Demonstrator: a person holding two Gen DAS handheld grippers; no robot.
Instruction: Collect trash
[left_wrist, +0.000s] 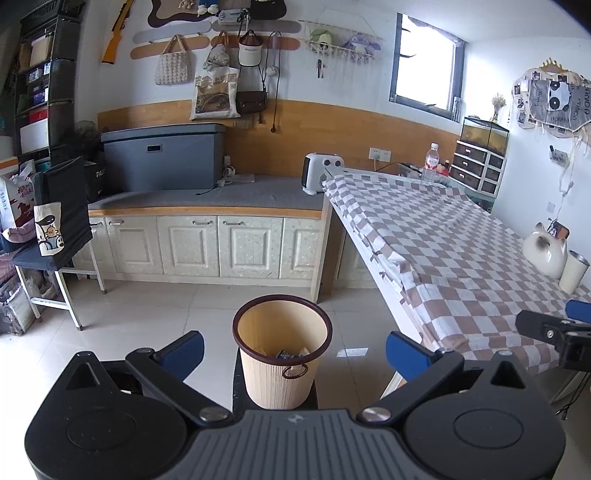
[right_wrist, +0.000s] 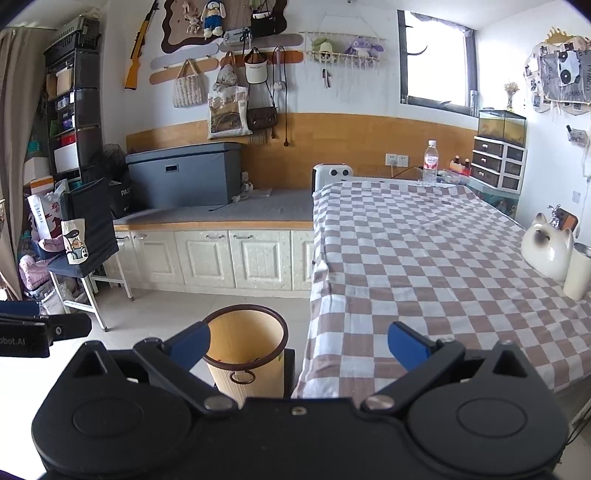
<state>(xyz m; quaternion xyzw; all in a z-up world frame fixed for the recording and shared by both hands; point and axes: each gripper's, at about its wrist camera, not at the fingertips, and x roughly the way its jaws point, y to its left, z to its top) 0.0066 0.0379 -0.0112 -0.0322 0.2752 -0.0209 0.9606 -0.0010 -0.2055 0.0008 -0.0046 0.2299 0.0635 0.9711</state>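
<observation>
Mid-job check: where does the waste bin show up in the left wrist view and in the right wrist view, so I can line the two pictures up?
Left wrist view: the waste bin sits low centre, between the open fingers, on the floor left of the table.
Right wrist view: the waste bin is lower left of centre, partly behind the left finger, beside the table edge.
Shared landmark: the water bottle at the table's far end.

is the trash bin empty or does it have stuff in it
Not empty. The left wrist view looks down into the upright bin and shows a few scraps at the bottom; it is far from full.
</observation>
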